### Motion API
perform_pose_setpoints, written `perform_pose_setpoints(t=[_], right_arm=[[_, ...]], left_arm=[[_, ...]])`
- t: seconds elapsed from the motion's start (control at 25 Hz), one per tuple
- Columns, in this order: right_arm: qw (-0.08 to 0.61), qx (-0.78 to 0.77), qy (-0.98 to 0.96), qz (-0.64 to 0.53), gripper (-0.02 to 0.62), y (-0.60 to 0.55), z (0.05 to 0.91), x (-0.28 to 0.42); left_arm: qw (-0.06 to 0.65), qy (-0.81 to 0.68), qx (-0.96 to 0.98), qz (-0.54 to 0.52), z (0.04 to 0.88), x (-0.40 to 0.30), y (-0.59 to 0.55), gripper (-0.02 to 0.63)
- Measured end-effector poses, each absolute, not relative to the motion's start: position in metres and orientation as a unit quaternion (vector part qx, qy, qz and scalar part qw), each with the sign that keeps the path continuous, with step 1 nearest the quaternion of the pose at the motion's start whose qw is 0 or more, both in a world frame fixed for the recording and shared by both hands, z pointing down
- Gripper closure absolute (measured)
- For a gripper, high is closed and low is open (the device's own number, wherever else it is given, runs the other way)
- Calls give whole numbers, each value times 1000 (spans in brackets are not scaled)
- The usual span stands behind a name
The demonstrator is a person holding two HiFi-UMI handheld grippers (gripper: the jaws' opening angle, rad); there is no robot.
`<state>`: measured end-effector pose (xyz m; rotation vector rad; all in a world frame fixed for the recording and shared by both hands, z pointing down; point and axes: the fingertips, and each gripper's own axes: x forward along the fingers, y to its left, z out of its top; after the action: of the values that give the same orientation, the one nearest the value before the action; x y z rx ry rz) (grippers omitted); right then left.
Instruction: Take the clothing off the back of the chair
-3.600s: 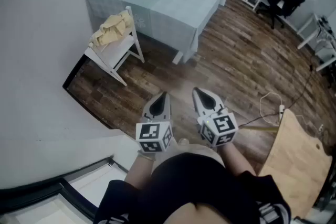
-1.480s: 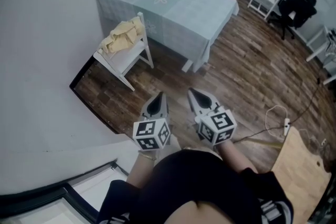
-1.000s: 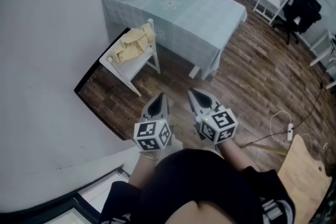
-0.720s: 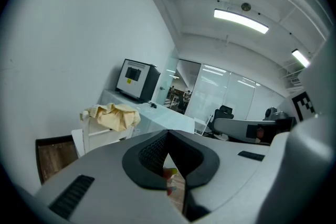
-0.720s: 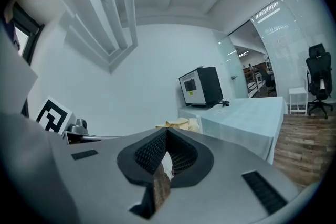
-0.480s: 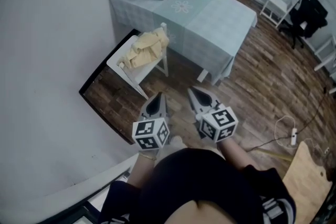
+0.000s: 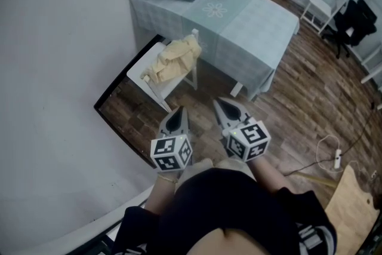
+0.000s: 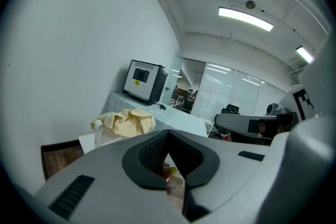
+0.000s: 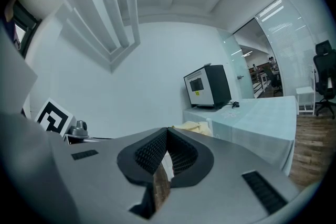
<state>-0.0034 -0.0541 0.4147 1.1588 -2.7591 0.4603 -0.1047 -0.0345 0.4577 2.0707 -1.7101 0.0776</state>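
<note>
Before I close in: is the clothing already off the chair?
No, the clothing lies draped over the back of the chair.

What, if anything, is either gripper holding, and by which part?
Nothing: the left gripper and right gripper are both shut and empty; the clothing lies on the chair, untouched.

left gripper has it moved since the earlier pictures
Yes: the left gripper has come toward the white chair; the gap between them in the head view is smaller.

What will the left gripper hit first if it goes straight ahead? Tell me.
Most likely the clothing draped on the chair back; the table stands just behind. The shut left gripper aims roughly there, but depth is unclear.
</note>
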Motion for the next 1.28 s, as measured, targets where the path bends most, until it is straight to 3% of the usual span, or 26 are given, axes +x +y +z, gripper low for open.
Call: perform_pose_setpoints(t=[1.28], right_arm=[[89, 259, -954, 120, 583, -206, 406, -70]], left_arm=[[238, -745, 623, -15, 458, -178, -135, 609]])
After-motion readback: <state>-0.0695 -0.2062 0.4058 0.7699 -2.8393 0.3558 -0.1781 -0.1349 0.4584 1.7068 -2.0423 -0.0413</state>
